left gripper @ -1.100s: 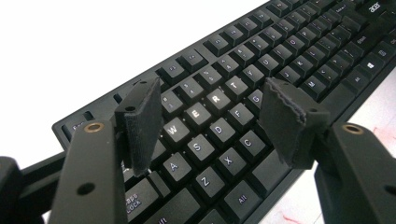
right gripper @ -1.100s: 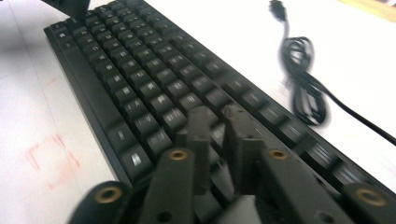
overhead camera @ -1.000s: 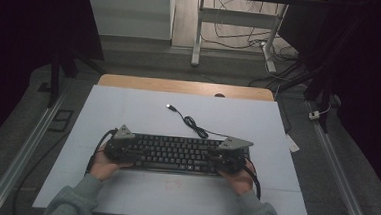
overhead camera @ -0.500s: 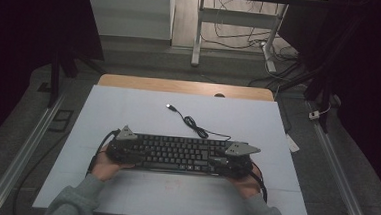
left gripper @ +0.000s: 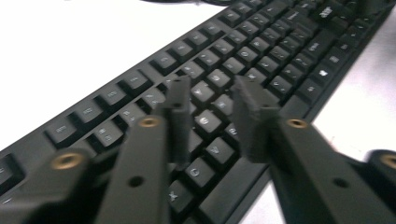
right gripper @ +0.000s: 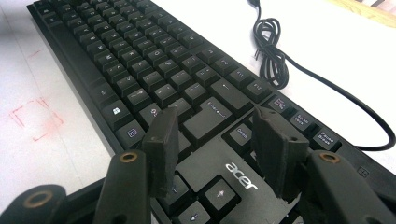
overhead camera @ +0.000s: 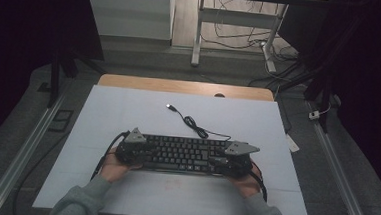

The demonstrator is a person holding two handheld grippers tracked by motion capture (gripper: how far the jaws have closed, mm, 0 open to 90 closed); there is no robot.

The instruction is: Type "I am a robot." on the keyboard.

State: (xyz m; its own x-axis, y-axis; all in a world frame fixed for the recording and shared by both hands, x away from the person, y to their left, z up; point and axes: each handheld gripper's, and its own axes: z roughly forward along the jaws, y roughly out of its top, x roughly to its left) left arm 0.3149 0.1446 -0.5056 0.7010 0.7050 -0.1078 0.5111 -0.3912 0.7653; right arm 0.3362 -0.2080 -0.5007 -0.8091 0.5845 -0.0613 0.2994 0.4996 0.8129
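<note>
A black Acer keyboard [overhead camera: 183, 154] lies across the near middle of the white sheet, and its cable [overhead camera: 195, 124] coils toward the back. My left gripper [overhead camera: 131, 151] hovers over the keyboard's left end. In the left gripper view the keyboard [left gripper: 261, 51] runs away under the left gripper [left gripper: 212, 91]. Its jaws have just been closing and stand narrowly apart above the keys, gripping nothing. My right gripper [overhead camera: 233, 161] is over the right end. In the right gripper view the right gripper [right gripper: 215, 116] has just opened, its jaws wide above the keyboard [right gripper: 140, 60] near the logo.
The cable [right gripper: 271, 51] ends in a USB plug [overhead camera: 170, 107] on the white sheet [overhead camera: 128, 108]. A faint red square mark [right gripper: 37, 119] sits in front of the keyboard. A wooden table edge [overhead camera: 185, 86] shows at the back, and metal rails [overhead camera: 20, 152] run along the sides.
Both hands stay at the keyboard's ends. The right gripper's plate has shifted slightly outward and toward me. The keyboard and its cable lie as before.
</note>
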